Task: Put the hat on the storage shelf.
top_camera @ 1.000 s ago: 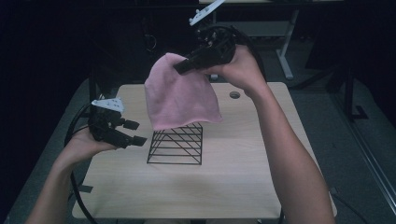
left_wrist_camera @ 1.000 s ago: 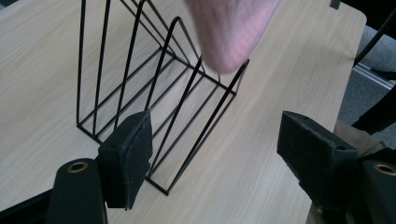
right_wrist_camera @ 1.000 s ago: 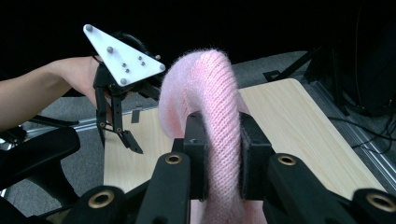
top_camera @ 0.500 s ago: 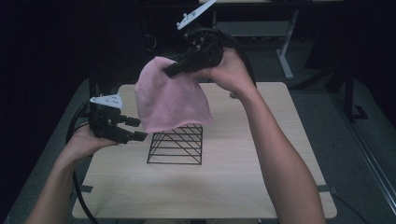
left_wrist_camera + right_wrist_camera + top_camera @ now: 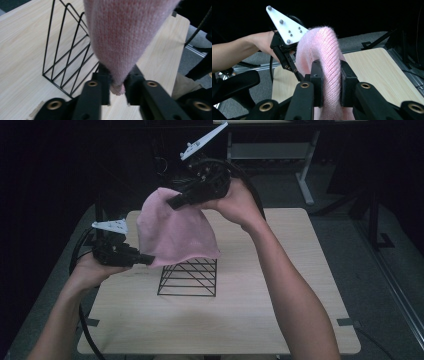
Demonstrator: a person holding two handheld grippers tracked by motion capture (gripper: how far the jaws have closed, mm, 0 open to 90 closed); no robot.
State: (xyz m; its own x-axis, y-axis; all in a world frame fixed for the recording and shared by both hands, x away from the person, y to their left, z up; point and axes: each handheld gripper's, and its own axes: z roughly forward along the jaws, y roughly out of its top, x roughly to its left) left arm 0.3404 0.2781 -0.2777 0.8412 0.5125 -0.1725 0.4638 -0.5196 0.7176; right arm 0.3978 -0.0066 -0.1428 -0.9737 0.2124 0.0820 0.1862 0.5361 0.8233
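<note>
Pale wood worktop (image 5: 280,290) in a dark room; pink knit cloth (image 5: 175,232) drapes over the wire rack (image 5: 189,279), hiding its top. Right gripper (image 5: 175,201) and left gripper (image 5: 148,260) both clamp the cloth.

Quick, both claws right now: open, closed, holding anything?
Left claw: closed on the lower corner of the pink knit cloth.
Right claw: closed on the cloth's top, holding it above the wire rack.

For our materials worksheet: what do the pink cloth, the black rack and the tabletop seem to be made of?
Pink cloth: soft knit, probably wool or acrylic; visible stitch rows, fuzzy surface.
Black rack: thin metal wire, likely matte-coated.
Tabletop: pale wood or wood-look laminate; printed-looking grain.
</note>
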